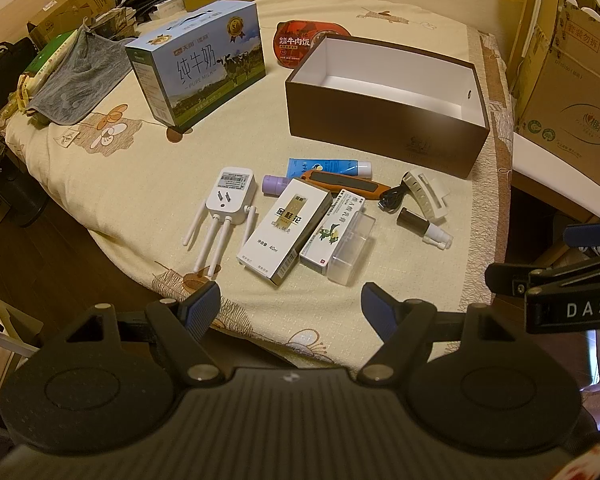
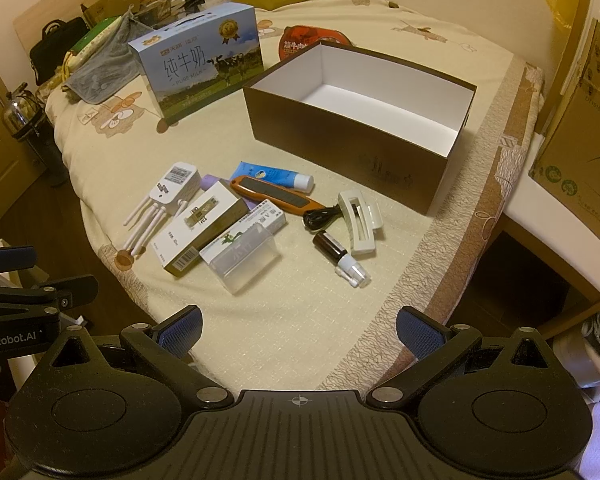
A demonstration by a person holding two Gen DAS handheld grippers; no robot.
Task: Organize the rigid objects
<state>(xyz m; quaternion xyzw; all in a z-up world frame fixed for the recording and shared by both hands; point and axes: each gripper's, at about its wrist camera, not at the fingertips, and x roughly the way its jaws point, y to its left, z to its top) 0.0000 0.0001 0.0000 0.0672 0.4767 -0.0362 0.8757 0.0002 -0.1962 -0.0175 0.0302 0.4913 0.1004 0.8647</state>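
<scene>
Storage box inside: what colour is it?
White inside the storage box, dark brown outside; right wrist view shows it best.

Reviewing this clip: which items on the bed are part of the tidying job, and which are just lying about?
Part of the job: brown open box, empty; white plug-in router; gold-and-white carton; green-print carton; clear plastic case; orange tool; blue tube; white hair claw; small spray bottle.

Lying about: milk carton; grey cloth; red meal tub.

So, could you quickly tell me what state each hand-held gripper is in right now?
Left hand-held gripper: open, holding nothing.
Right hand-held gripper: open, holding nothing.
</scene>
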